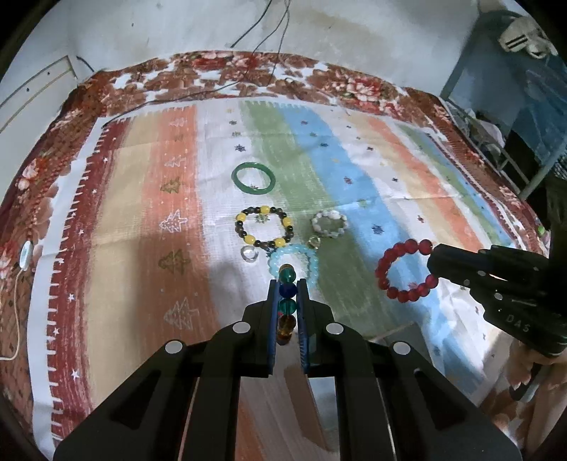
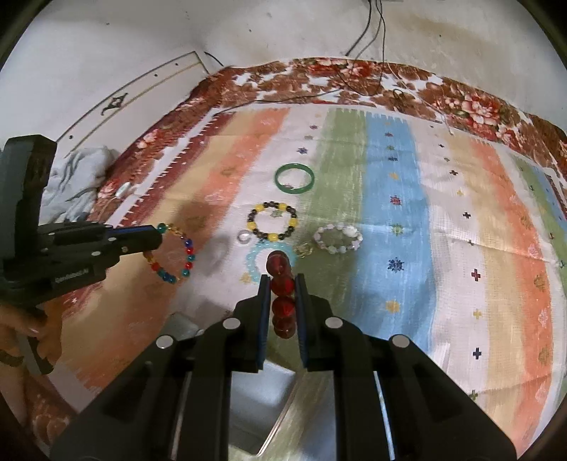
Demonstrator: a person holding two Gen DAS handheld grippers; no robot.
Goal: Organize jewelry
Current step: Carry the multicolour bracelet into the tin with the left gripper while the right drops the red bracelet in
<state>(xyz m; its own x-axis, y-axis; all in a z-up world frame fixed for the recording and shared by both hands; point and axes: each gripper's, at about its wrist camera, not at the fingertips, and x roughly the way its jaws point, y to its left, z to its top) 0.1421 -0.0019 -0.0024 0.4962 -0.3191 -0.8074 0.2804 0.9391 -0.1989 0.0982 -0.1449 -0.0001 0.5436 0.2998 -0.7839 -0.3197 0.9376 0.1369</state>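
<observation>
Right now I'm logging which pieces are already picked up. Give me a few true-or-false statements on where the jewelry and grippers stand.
1. The left gripper holds a multicolored bead bracelet. True.
2. The right gripper is empty. False: it is shut on the red bead bracelet.
3. The green bangle lies on the striped cloth. True.
4. The yellow-and-dark bead bracelet hangs from a gripper. False: it lies on the cloth.

Place: a home bedroom, lived-in.
Bed: floral red bedspread [image 1: 219, 76] under a striped cloth [image 1: 170, 149].
Wall: stained white plaster [image 2: 283, 32], loose wires [image 2: 372, 32] hanging at the bed's far edge.
Beside the bed's left edge: crumpled laundry [image 2: 79, 177].
</observation>
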